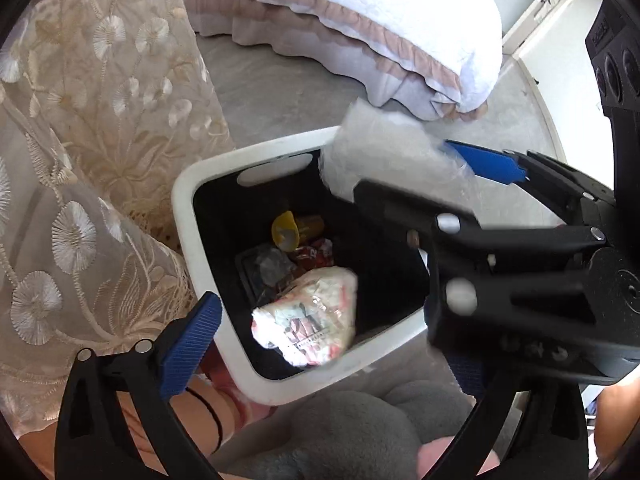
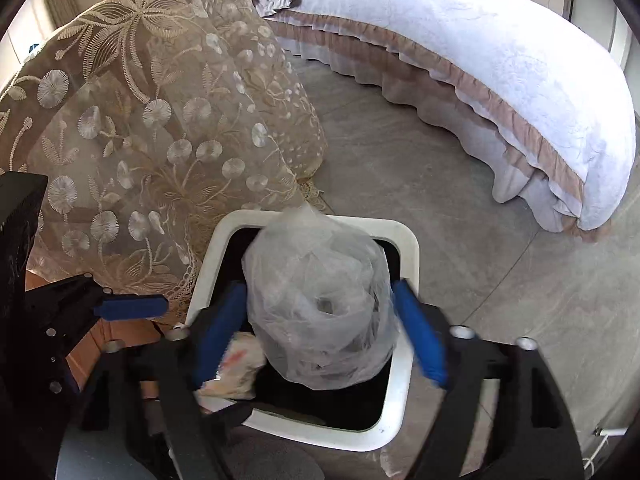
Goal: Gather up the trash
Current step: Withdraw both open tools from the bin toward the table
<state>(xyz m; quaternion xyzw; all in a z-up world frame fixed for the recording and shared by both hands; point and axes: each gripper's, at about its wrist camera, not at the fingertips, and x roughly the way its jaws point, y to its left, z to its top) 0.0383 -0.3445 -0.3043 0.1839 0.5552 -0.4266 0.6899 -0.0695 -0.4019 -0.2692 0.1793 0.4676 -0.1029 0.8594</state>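
A white-rimmed trash bin [image 1: 188, 216] [image 2: 408, 264] with a black inside stands on the floor. Inside lie a crumpled printed wrapper [image 1: 310, 318] [image 2: 236, 372], a yellow piece [image 1: 286, 230] and a red wrapper [image 1: 316, 254]. My right gripper [image 2: 320, 328] [image 1: 416, 176] is right over the bin, its blue fingers [image 2: 216, 336] on both sides of a crumpled clear plastic bag [image 2: 320, 312] [image 1: 384, 156]. My left gripper [image 1: 320, 344] is open and empty, its left finger [image 1: 192, 344] beside the bin's near rim; its right finger is hidden behind the right gripper.
An embroidered lace cloth [image 1: 92, 140] [image 2: 160, 140] drapes over furniture left of the bin. A bed with a white cover and brown frill [image 1: 360, 32] [image 2: 480, 80] stands behind. Grey tiled floor [image 2: 460, 240] lies between. A grey rug or cushion [image 1: 340, 432] lies in front.
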